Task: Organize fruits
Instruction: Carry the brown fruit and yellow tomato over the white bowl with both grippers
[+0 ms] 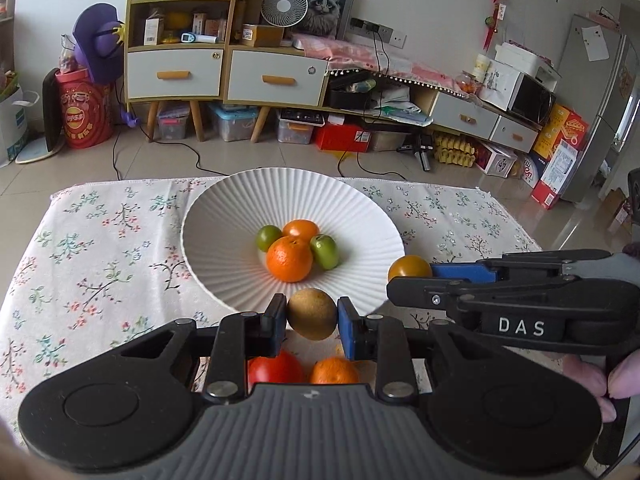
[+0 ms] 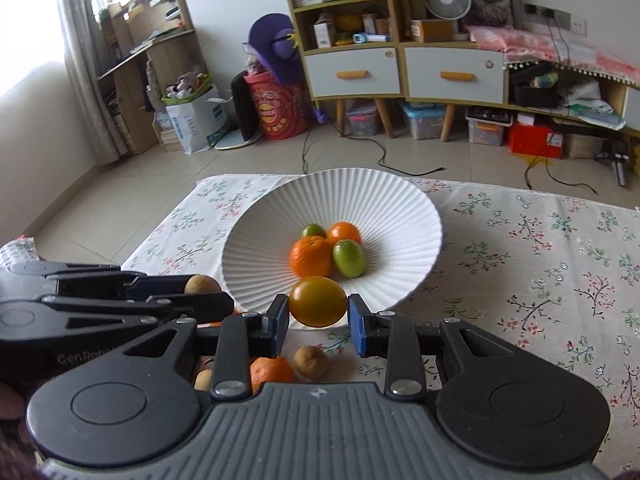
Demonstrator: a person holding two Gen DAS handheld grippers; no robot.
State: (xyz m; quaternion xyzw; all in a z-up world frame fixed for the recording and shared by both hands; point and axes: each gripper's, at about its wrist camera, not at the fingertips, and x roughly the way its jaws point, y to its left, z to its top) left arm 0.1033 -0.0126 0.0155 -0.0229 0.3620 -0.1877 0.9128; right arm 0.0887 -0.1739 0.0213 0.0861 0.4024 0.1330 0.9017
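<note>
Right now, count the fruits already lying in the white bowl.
4, clustered at the middle of the white bowl: a big orange, a smaller orange one behind it, a green one to its right, another green one behind.

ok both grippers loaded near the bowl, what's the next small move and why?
Probably carry both forward over the white bowl before opening. The left gripper is shut on a brown kiwi and the right gripper on a yellow-orange tomato, and both fruits sit at about the near rim, short of the four fruits in the middle. Released here, they might land on the tablecloth.
</note>
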